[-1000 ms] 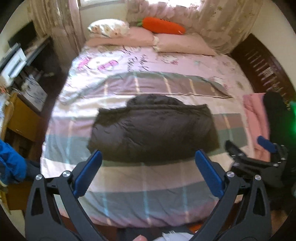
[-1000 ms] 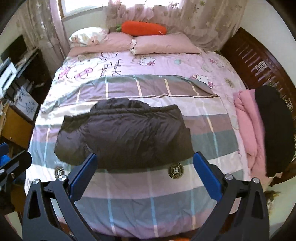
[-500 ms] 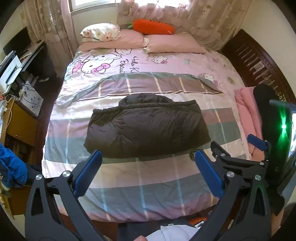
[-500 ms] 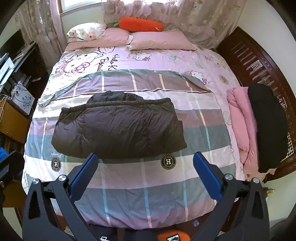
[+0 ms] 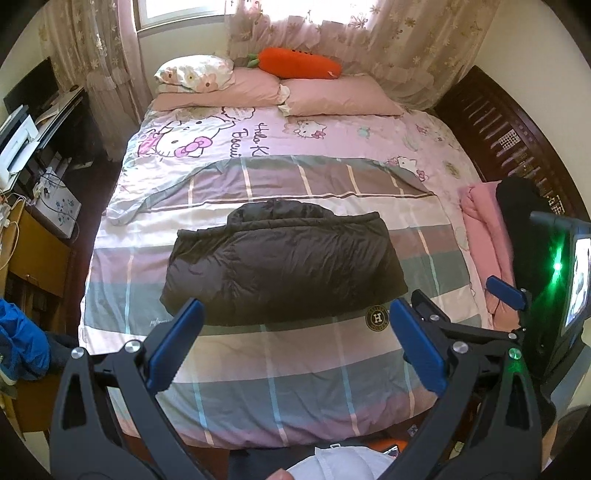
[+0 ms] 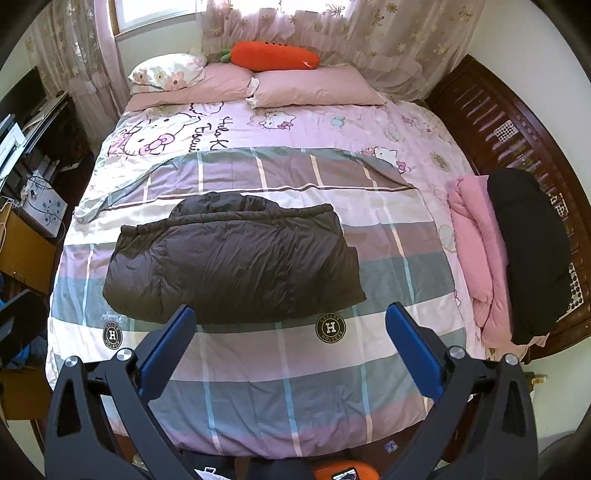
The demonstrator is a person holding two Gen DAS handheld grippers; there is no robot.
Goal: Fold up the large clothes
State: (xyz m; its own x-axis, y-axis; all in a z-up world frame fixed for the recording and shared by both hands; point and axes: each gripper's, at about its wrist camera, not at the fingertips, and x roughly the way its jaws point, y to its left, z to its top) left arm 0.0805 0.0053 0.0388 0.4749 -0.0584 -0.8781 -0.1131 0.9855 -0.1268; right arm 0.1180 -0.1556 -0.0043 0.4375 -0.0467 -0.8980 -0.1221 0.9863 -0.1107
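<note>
A dark brown puffer jacket (image 5: 282, 266) lies folded into a wide, compact bundle on the middle of the bed (image 5: 280, 402), its hood bunched along the edge nearer the pillows and its long side running across the bed. It rests on a plaid quilt (image 6: 280, 398) of grey, lilac and white bands; a round badge with an H (image 6: 330, 328) sits just off the jacket's near right corner and another (image 6: 113, 334) just off its near left corner. Beyond the jacket the quilt ends and a pink cartoon-cat sheet (image 6: 236, 129) shows, then two pink pillows (image 6: 317, 88), a floral pillow (image 6: 162, 72) and an orange carrot plush (image 6: 275, 55) against the lace curtains (image 6: 369, 33). Right of the jacket, at the bed's edge by the dark wooden bed frame (image 6: 509, 122), lie a folded pink garment (image 6: 476, 251) and a black one (image 6: 528, 251) side by side. Left of the bed stand wooden furniture (image 5: 33, 251) and a cluttered desk (image 5: 40, 122). Both claws hang in the air on the near side of the jacket, above the foot of the bed, touching nothing: the left gripper (image 5: 295, 347) has its blue-padded fingers spread wide with nothing between them, and the right gripper (image 6: 290, 350) is likewise released and empty. In the left wrist view the right gripper's body, with a green light, shows to the right of the jacket.
</note>
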